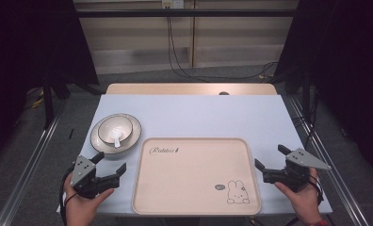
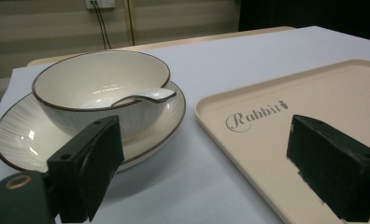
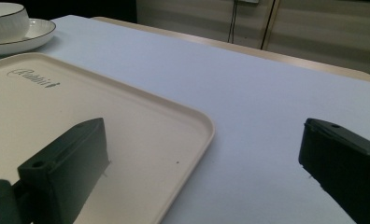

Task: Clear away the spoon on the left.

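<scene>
Glossy ceramic bowl, matt plastic tray

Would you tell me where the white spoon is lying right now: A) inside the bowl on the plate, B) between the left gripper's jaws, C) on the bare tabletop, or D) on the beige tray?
A: the spoon rests inside the bowl, which sits on the plate.

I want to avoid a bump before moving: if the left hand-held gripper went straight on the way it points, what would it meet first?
Probably the plate under the bowl: the left hand-held gripper, jaws open and empty, aims between plate and tray, so depth is hard to judge.
</scene>
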`<state>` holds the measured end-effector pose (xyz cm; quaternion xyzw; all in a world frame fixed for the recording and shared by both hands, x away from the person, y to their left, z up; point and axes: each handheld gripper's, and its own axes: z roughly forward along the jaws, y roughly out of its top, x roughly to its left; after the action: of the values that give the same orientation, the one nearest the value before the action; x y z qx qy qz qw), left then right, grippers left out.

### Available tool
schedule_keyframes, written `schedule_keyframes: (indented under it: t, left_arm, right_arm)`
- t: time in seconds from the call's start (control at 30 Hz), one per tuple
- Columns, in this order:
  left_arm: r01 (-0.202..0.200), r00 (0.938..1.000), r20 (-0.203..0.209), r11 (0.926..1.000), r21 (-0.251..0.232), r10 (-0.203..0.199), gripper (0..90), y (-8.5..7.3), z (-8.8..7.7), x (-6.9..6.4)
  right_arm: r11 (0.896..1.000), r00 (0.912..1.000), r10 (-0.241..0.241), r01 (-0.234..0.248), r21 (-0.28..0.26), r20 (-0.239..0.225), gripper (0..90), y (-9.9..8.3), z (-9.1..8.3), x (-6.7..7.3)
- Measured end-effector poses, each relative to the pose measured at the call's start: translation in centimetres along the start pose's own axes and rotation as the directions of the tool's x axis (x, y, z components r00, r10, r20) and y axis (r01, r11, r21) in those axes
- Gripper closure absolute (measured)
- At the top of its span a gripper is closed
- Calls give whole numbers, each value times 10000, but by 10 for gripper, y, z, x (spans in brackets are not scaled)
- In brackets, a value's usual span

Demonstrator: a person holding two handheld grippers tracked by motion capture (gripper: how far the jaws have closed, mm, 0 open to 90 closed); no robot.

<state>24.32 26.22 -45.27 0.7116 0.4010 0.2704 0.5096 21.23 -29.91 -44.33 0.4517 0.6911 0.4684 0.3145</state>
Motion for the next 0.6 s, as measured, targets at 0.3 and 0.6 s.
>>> schedule_keyframes:
  t: [0.3,0.6]
  left_arm:
    - [249,9990,-373,9996,156,-243,128,-1,8,4]
    - [346,9964,-784,9988,340,-318,152,-3,10,9]
  right_arm:
    - [9998,9997,189,-189,70,-128,8,-1,-1,2]
    - [9997,9990,168,-161,170,-404,10,-2,0,5]
